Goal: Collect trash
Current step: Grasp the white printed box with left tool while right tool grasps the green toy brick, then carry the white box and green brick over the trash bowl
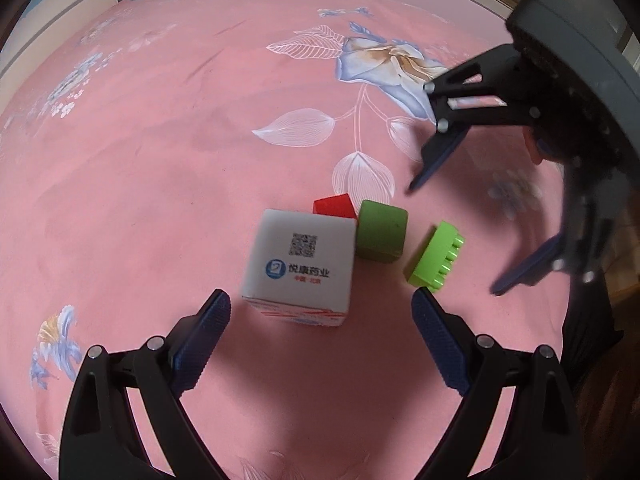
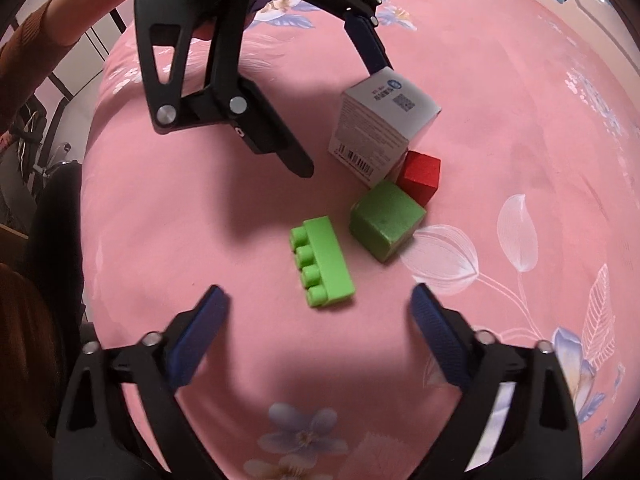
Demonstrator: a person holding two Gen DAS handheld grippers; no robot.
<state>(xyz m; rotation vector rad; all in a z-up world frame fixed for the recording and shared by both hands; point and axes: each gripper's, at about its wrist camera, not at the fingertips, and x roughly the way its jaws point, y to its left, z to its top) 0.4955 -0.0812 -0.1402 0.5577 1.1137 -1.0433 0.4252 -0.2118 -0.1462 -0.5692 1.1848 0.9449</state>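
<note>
Pink bedsheet (image 1: 160, 160) — one white box (image 1: 302, 264), one red cube (image 1: 334, 206), two green blocks (image 2: 387, 220)

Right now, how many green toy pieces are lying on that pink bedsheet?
2. A green cube sits against the red cube and beside the white medicine box. A green studded building brick lies apart, nearer the right gripper. Others may hide behind the box.

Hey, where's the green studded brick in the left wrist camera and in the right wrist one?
Left wrist: green studded brick lies right of centre, just right of the green cube.
Right wrist: brick sits at centre, left of the cube.
Shared landmark: white medicine box beside the cube.
</note>
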